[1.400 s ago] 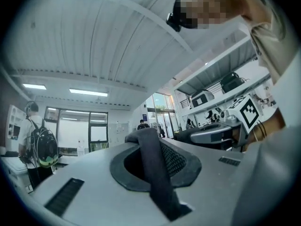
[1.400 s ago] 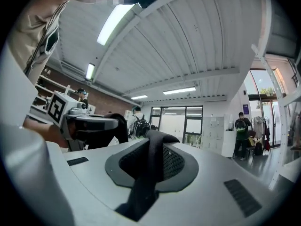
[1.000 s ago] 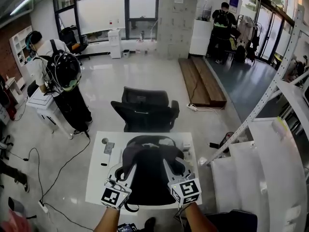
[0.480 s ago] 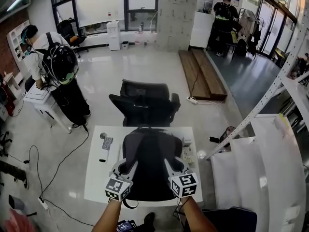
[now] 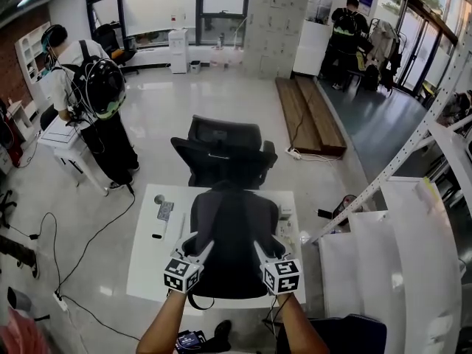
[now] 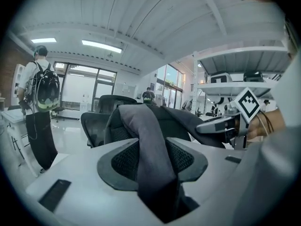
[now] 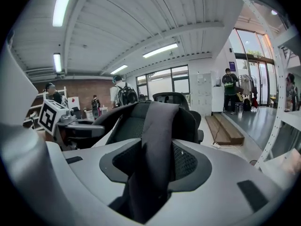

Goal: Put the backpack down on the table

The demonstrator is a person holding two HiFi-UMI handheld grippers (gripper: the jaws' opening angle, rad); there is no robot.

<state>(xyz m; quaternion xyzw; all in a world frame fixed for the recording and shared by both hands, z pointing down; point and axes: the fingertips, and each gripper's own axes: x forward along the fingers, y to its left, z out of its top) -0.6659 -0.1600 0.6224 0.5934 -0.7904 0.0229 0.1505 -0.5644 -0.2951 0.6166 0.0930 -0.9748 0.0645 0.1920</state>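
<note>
A black backpack [image 5: 234, 234] lies flat on the white table [image 5: 147, 264], straps facing up. My left gripper [image 5: 198, 248] is at its near left and my right gripper [image 5: 265, 248] at its near right. In the left gripper view a grey shoulder strap [image 6: 150, 140] runs loosely between the jaws of the left gripper [image 6: 153, 149], which have just been opening. In the right gripper view the other strap [image 7: 157, 135] likewise lies between the jaws of the right gripper [image 7: 155, 149], which have also just opened. Neither pair of pads presses on its strap.
A black office chair [image 5: 225, 157] stands right behind the table. Small items lie on the table's left [image 5: 164, 212] and right [image 5: 286, 223] parts. A person wearing a backpack [image 5: 96, 116] stands at the far left. White shelving [image 5: 413, 198] rises at the right.
Both grippers came down with the backpack, which now rests flat on the table instead of hanging raised.
</note>
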